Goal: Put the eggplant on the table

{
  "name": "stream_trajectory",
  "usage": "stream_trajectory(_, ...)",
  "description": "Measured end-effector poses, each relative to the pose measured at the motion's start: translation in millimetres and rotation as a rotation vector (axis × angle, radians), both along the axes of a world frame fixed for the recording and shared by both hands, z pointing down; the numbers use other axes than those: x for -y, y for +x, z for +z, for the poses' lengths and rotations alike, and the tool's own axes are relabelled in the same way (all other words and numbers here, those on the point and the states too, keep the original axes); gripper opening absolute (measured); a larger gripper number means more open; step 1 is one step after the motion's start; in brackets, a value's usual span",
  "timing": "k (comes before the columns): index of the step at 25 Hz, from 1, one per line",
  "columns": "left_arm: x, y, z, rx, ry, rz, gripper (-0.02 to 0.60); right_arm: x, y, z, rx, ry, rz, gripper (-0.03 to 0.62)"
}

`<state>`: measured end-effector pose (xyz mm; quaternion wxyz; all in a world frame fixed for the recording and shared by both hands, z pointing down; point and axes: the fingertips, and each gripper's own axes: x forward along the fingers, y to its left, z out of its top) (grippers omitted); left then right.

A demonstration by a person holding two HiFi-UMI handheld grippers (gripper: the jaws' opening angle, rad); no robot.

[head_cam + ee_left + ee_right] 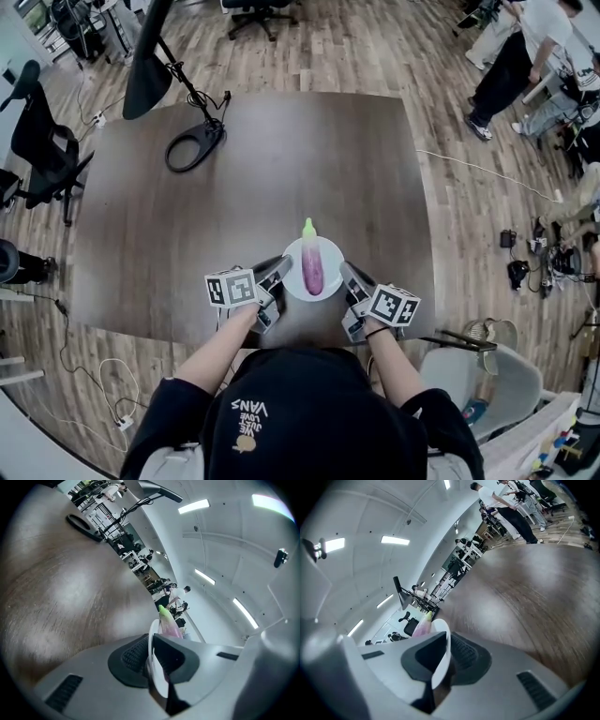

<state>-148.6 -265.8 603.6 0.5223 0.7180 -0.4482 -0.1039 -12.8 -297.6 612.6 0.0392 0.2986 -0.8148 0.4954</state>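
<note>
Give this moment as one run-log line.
left gripper: shut on plate rim | right gripper: shut on plate rim | eggplant: lying on plate | plate: over table, near edge

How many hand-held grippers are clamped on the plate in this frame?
2. The left hand-held gripper pinches the left rim of the round white plate; the right hand-held gripper pinches its right rim. The purple eggplant with a green stem lies on it.
</note>
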Motion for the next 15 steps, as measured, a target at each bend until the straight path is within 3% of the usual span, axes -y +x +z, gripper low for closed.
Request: stream_trajectory(15, 2, -1, 41, 0.137, -0.198, 0.008, 0.047, 6, -7, 23, -0.046, -0.069, -0.031, 0.032)
